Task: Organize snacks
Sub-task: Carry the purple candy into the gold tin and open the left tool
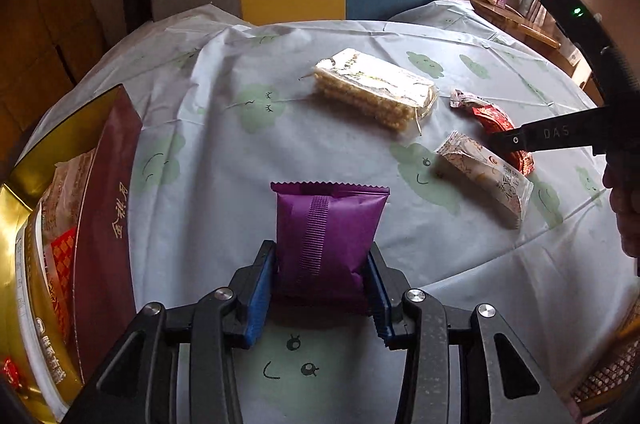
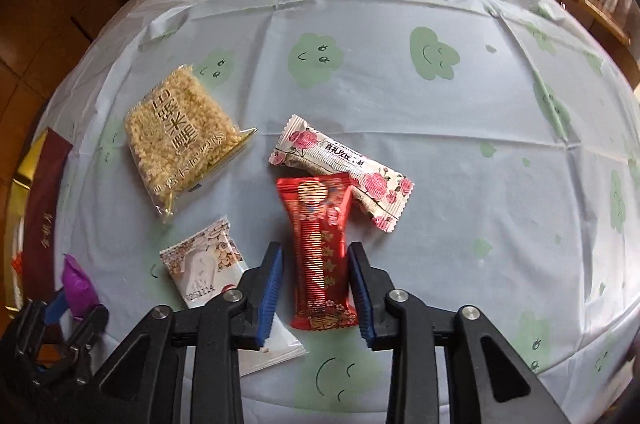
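Left tool (image 1: pixel 322 288): we see its 2 blue pads (image 1: pixel 260 300) pressed on the flanks of a purple packet (image 1: pixel 328 236), which it holds clear of the counter (image 1: pixel 224 160); the packet's long axis runs straight out along the fingers.

Right tool (image 2: pixel 316 288): half closed astride a red packet (image 2: pixel 320 244); the right pad meets the wrapper's edge, a thin gap shows at the left pad, so we cannot tell whether the grip is made. No earlier picture bears on its motion.

Key relation: the gift box (image 1: pixel 100 208), maroon outside and gold-lined with packets already inside, stands at the counter's left edge, just left of the left tool. We judge that hand the nearer to it by far; the coming move is a short sideways carry and a drop over the box wall.

Red packet axis: in line with the right tool's fingers, its far end lapping onto a rose-printed packet (image 2: pixel 340 164).

Other snacks: a puffed-rice bar (image 2: pixel 180 140) toward the counter's middle; a white packet (image 2: pixel 208 264) partly under the right tool's left finger.

Open room: bare cloth between the purple packet and the box; the counter's right half carries nothing.

Risk, as we judge it: the tall box wall may catch the packet's hanging end.
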`<state>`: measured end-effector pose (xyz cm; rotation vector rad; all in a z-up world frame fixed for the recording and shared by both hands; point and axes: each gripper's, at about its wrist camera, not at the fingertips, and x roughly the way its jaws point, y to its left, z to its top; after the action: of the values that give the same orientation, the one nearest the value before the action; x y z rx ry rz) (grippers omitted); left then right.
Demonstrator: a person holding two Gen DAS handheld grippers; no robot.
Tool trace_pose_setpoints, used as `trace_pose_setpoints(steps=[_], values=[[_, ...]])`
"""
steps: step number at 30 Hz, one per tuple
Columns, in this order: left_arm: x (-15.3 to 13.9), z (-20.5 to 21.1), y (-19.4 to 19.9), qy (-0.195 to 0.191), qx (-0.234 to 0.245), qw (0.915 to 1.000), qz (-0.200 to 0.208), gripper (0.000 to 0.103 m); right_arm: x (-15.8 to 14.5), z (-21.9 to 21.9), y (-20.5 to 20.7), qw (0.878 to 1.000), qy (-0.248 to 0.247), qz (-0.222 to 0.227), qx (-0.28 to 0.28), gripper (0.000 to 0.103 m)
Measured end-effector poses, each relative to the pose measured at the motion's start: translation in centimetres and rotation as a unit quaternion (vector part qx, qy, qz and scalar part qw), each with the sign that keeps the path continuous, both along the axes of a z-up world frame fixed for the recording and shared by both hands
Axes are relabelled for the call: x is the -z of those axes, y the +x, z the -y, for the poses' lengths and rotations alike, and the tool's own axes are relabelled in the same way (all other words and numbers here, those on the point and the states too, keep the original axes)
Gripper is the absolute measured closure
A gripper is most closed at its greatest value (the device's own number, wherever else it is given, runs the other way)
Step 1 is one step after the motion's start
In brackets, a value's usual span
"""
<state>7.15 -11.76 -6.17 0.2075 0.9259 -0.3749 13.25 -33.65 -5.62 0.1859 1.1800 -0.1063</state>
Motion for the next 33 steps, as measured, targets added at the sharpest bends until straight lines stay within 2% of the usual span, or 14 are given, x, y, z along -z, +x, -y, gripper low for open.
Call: trace_pose_setpoints(steps=[2, 7, 10, 18, 24, 29, 33], values=[[0.1, -0.1, 0.1, -0.003, 0.001, 1.0000, 0.000, 0.057, 0.1, -0.5, 0.0, 1.000, -0.018, 0.004, -0.010, 0.080], [0.2, 0.0, 0.2, -0.005, 0.002, 1.0000, 0.000, 0.057, 0.4, 0.7, 0.2, 1.000, 0.015, -0.002, -0.003, 0.079], [0.2, 0.0, 0.0, -0.004, 0.001, 1.0000, 0.008, 0.057, 0.5, 1.1, 0.1, 1.000, 0.018, 0.000, -0.002, 0.078], [0.0, 0.1, -0.1, -0.005, -0.019, 0.9998, 0.010, 0.061, 0.2, -0.1, -0.3, 0.999, -0.039, 0.001, -0.032, 0.078], [-0.4, -0.1, -0.5, -0.005, -0.027, 0.9996, 0.002, 0.062, 0.3, -0.2, -0.1, 0.998, -0.043, 0.002, -0.035, 0.078], [-1.8, -0.5, -1.3, -0.015, -0.026, 0.9995, 0.013, 0.062, 0.3, -0.5, -0.3, 0.998, -0.048, 0.004, -0.037, 0.078], [-3.8, -1.5, -1.6, -0.037, -0.034, 0.9985, 0.019, 0.062, 0.3, -1.1, -0.6, 0.997, -0.058, 0.008, -0.042, 0.078]])
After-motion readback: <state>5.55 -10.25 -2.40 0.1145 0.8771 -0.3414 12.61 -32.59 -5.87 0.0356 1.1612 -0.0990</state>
